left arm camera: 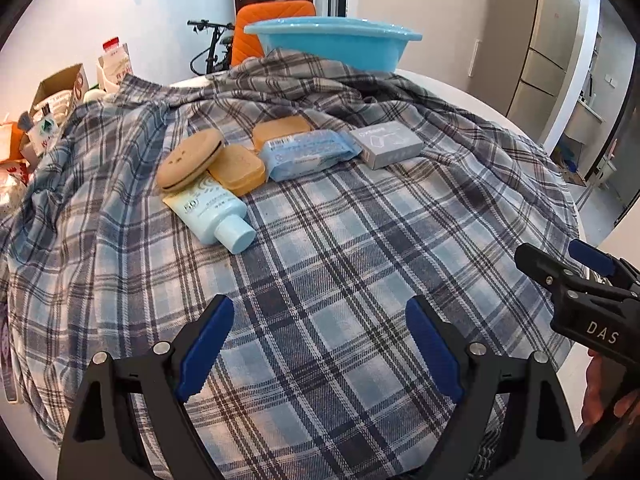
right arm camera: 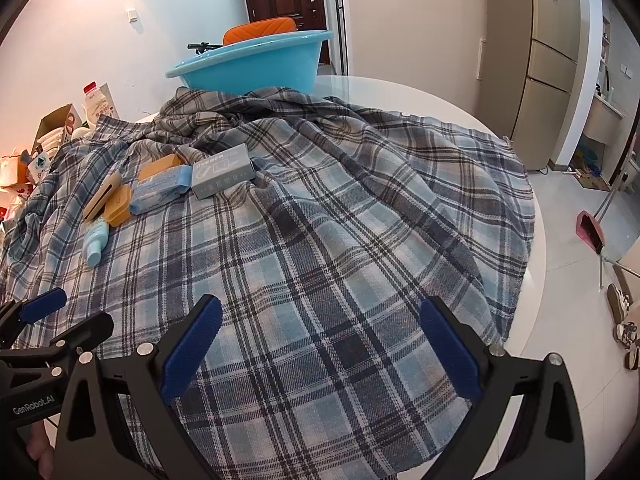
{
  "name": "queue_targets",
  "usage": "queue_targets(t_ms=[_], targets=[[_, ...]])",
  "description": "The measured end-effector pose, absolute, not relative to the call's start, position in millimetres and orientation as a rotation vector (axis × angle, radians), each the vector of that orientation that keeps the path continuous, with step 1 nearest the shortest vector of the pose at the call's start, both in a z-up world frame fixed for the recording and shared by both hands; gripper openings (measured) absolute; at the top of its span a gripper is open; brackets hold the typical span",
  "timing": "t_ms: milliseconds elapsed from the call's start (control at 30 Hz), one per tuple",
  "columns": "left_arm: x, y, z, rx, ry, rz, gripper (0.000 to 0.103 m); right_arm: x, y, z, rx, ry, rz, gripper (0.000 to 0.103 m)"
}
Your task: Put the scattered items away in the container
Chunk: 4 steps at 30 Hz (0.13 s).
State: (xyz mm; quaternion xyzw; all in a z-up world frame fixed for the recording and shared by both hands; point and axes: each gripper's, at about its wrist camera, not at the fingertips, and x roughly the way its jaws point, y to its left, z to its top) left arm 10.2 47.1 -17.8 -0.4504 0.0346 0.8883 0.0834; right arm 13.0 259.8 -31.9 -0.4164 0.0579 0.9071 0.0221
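From the left wrist, the left gripper (left arm camera: 320, 344) hangs over bare plaid cloth (left arm camera: 320, 260), jaws spread wide with nothing between them. The scattered items lie ahead and somewhat to the left of the jaws, in a loose row across the cloth. Taking the basin (left arm camera: 334, 42) as landmark, all of them sit on the near side of it, well apart from its rim. The tube (left arm camera: 212, 216) is nearest the jaws, its long axis running diagonally with the cap toward the gripper. Just beyond it a round case (left arm camera: 190, 164) leans over the tube's far end, touching an orange box (left arm camera: 238, 168). Further right come a second orange box (left arm camera: 280, 130), a blue pack (left arm camera: 308, 154) and a grey box (left arm camera: 386, 144), the one closest to the basin. The right gripper (left arm camera: 560, 264) shows at the right edge; from here I cannot tell its opening.

From the right wrist, the right gripper (right arm camera: 320, 348) also points down at empty cloth (right arm camera: 320, 240), jaws released and holding nothing. The items lie well off to its left, the grey box (right arm camera: 222, 176) nearest, below the basin (right arm camera: 256, 64). The tube (right arm camera: 96, 242) is farthest left.

By my reading the left hand is nearer the tube and should reach forward-left, turning to cross its long axis.
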Motion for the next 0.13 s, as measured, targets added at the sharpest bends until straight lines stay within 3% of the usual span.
queue_targets(t_ms=[133], targets=[[10.9,46.5,-15.0,-1.335,0.096,2.656,0.09,14.6,260.5,-30.5,-1.281,0.181,2.814,0.099]])
